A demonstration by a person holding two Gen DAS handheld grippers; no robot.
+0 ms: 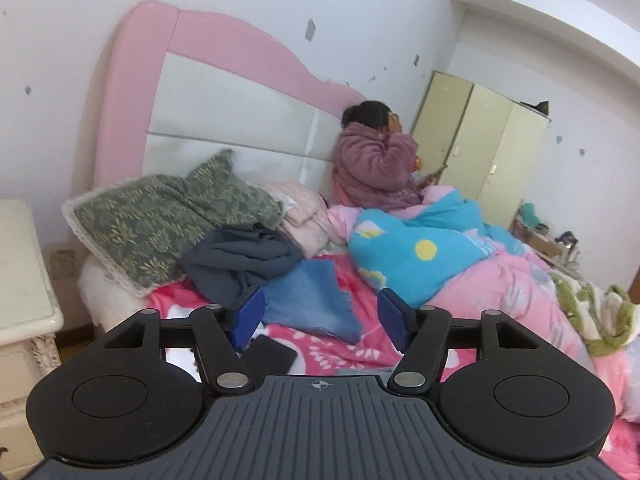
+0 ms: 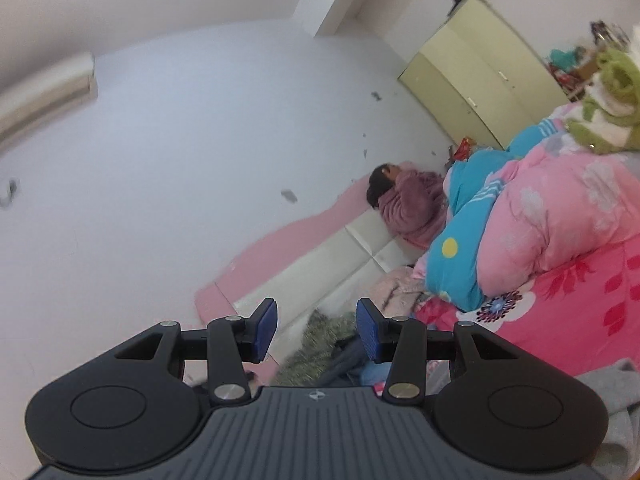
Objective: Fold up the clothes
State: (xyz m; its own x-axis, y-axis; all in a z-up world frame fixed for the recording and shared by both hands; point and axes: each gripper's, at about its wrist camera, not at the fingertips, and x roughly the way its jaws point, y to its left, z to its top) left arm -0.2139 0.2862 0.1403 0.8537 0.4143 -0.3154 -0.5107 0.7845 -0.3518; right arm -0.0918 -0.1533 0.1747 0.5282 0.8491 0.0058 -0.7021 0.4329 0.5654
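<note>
Left tool (image 1: 322,314) hangs low over the bed with the pink flowered sheet (image 1: 360,350), its blue pads spread wide and nothing between them. Right tool (image 2: 316,330) is tipped up toward the wall, pads likewise well apart and empty. Task's things lie ahead of the left tool: a faded blue denim garment (image 1: 310,300) spread fairly flat on the sheet with a ragged near edge, and a rumpled dark grey cloth garment (image 1: 240,258) heaped just behind it, touching, partly leaning on the green leaf-print pillow (image 1: 160,222). Whether the denim is folded over or only laid out, cannot tell. A flat black object (image 1: 272,354), perhaps a phone, rests on the sheet just beside the left pad. A person in a purple fleece robe (image 1: 376,164) sits against the pink headboard, near the bunched blue-and-pink quilt (image 1: 420,256). Risks, as judged: a pinch at the denim edge may gather the sheet too; dragging cloth could sweep the black object off the bed; lifting the grey heap by one layer leaves it twisted; the soft mattress gives poor creases; the right tool's view barely shows the clothes, so its grasp would be nearly blind.
</note>
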